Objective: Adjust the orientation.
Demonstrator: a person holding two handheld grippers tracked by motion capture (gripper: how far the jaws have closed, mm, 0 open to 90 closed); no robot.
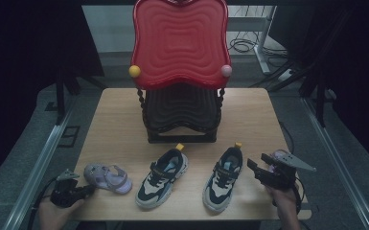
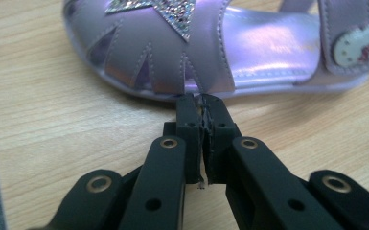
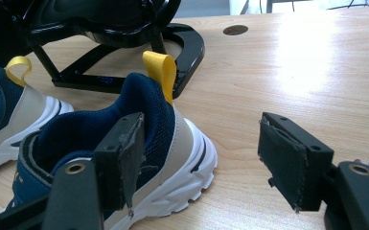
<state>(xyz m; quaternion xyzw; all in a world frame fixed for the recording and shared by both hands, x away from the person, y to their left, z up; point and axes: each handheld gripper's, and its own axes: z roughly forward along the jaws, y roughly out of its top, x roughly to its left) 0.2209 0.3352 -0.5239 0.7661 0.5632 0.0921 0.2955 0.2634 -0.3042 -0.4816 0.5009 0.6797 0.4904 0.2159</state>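
Left gripper (image 1: 90,190) low at left, jaws together; right gripper (image 1: 259,167) jaws wide apart.

glossy lilac sandal (image 2: 211,48), matt wood-grain table (image 2: 52,120)

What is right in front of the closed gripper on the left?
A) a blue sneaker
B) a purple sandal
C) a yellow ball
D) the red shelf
B: the left gripper, jaws shut together, points at the edge of the purple sandal with the glittery star, lying on the wooden table.
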